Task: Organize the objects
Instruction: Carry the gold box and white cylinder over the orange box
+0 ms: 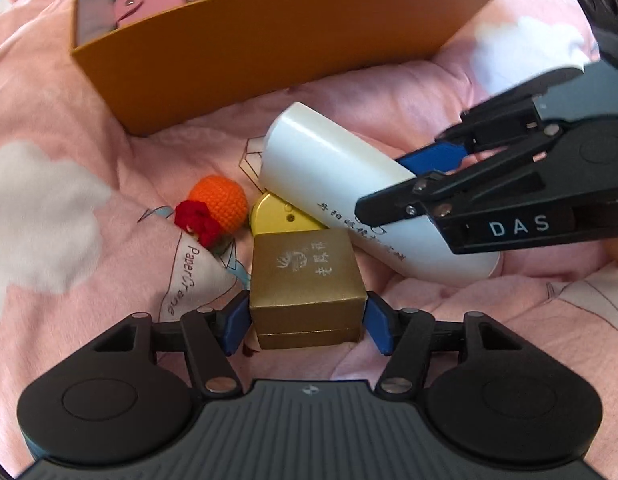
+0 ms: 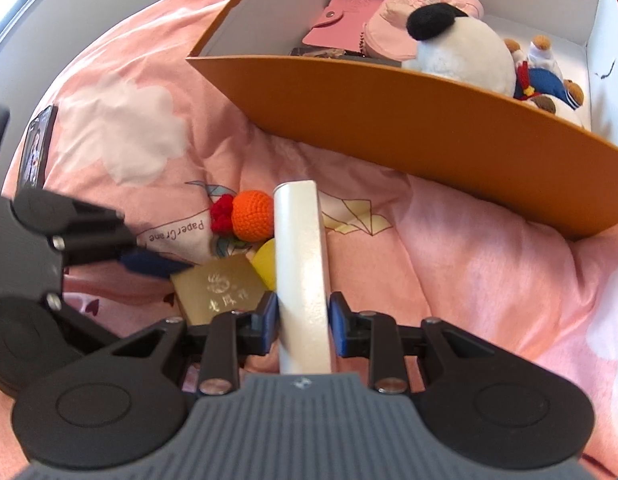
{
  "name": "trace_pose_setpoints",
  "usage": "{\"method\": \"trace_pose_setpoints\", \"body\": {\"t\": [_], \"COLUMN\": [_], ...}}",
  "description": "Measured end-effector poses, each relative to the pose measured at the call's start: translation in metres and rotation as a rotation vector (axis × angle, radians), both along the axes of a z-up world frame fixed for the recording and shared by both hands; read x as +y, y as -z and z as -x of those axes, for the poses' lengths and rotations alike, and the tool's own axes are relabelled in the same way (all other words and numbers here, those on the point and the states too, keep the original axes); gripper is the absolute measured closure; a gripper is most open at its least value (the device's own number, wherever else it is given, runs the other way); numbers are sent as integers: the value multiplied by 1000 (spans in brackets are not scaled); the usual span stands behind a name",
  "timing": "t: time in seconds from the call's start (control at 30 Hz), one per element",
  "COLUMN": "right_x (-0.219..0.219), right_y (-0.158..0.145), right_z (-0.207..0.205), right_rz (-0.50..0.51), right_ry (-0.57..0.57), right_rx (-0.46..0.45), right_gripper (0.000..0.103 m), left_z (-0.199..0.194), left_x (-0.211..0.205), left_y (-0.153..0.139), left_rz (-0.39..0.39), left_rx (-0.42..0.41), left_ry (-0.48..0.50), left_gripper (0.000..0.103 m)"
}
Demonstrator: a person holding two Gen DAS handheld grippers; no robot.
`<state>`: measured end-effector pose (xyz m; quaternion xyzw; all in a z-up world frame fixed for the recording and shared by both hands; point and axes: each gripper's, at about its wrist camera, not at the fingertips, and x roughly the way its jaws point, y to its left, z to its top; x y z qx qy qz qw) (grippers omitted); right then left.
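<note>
Pink quilt (image 2: 469, 264) carries orange box (image 2: 389, 120), gold box (image 1: 305, 276), crocheted orange (image 1: 219, 200).

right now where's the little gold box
In the left wrist view the gold box sits low centre on the pink quilt, between the left gripper's open jaws, just in front of the yellow piece.

We look steeply down from each wrist, close over the pink quilted bedcover (image 1: 429, 312). In the left wrist view the square gold box (image 1: 305, 280) fills the lower centre; in the right wrist view it sits at lower left (image 2: 219, 286). Both views share the orange crocheted ball (image 1: 219, 202) (image 2: 253, 216), the white cylinder (image 1: 349, 184) (image 2: 301, 256) and the orange cardboard box (image 1: 269, 44) (image 2: 409, 120) along the top.
</note>
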<state>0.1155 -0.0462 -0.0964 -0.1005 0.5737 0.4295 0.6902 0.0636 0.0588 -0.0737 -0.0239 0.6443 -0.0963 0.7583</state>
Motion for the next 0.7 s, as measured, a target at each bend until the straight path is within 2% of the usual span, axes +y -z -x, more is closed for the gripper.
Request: {"method": "trace_pose_setpoints", "body": {"t": [0.13, 0.2, 0.27, 0.37, 0.53, 0.7], "right_x": [0, 1, 0, -2, -13, -30], "right_y": [-1, 0, -1, -2, -17, -46], "right_z": [0, 0, 0, -1, -3, -5], "right_rz": [0, -1, -1, -1, -31, -74], "right_ry": [1, 2, 4, 19, 53, 107], "right_rx": [0, 0, 0, -3, -19, -58], "right_gripper": [73, 73, 73, 74, 74, 74], "left_z": [6, 7, 9, 11, 11, 7], "left_x": [-1, -1, 0, 3, 8, 10], "left_y": [4, 4, 3, -1, -18, -52], "left_rz": [1, -2, 0, 4, 4, 23], "left_rx": [-4, -21, -28, -40, -100, -180], "left_ry": [0, -17, -30, -60, -72, -70], "left_gripper": [28, 30, 35, 36, 36, 36]}}
